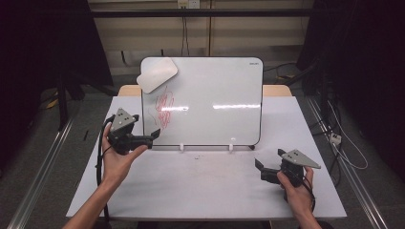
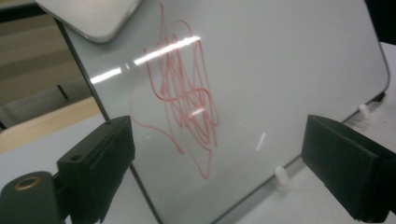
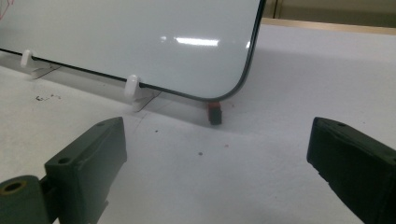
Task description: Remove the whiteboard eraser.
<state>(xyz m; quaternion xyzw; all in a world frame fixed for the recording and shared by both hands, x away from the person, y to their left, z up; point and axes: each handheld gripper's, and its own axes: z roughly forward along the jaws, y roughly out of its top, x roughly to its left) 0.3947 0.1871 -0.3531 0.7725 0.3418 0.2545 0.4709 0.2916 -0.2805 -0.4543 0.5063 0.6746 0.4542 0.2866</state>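
- The left tool (image 1: 154, 136) is wide open and holds nothing, near the red scribble (image 1: 164, 108) on the whiteboard (image 1: 215, 90).
- The right tool (image 1: 258, 164) rests open on the bench (image 1: 205, 186) at 4 o'clock.

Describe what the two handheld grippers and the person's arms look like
Both the left gripper and right gripper are black, each with two blocky black jaws and a grey three-cornered plate on top. A black cable trails from the left one. The forearms are bare, with no sleeves showing.

Whiteboard (image 1: 215, 95) looking shiny, smooth; table (image 1: 210, 186) looking dull, a bit speckled; gripper jaws looking matt black plastic.
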